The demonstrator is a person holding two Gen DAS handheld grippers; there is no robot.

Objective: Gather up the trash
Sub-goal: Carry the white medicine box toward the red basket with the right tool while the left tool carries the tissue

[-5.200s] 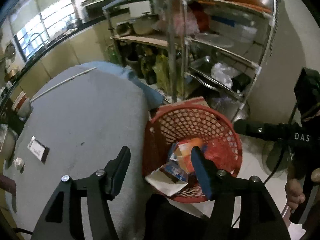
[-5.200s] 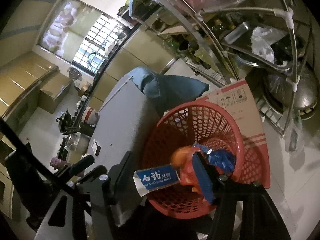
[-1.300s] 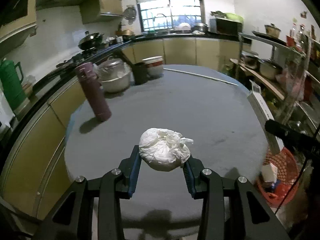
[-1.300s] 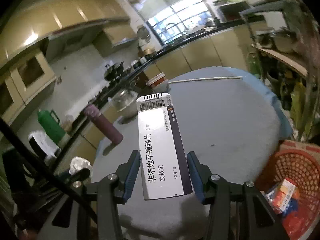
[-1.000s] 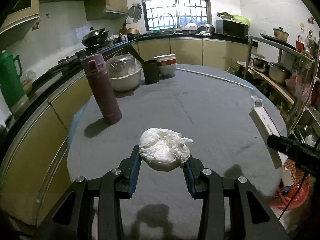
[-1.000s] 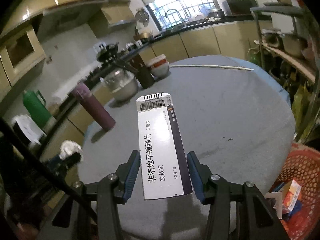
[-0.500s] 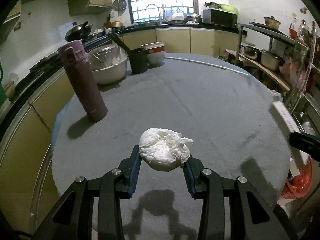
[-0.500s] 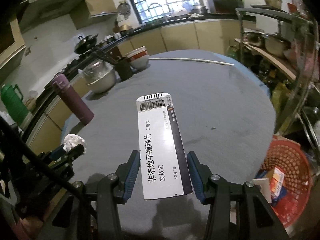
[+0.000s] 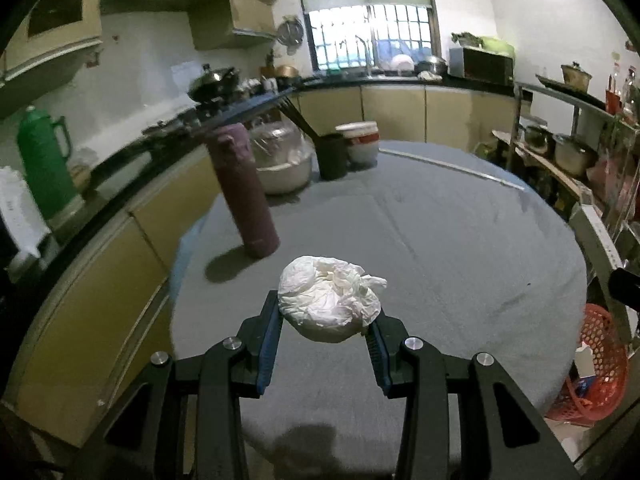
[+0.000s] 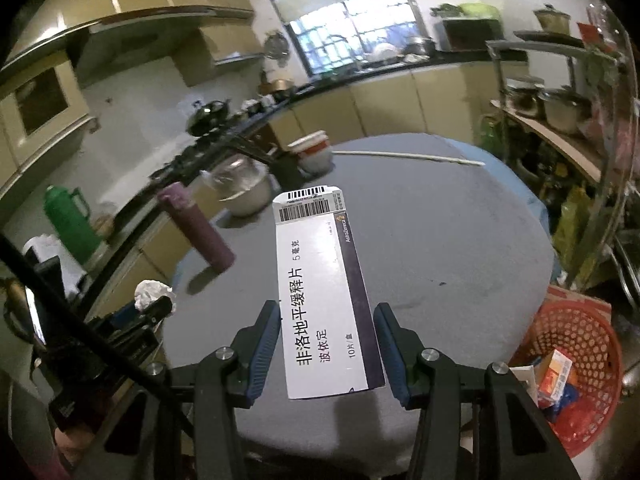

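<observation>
Evidently both hauls ride clamped above the table: left gripper squeezes the crumpled tissue wad, right gripper pinches the medicine box, for the red basket at right.

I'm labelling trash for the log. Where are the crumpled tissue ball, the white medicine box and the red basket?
crumpled tissue ball (image 9: 328,304): left wrist view, middle of the wad.
white medicine box (image 10: 320,300): right wrist view, centre of its printed face.
red basket (image 10: 576,336): right wrist view, inner mesh wall.
</observation>
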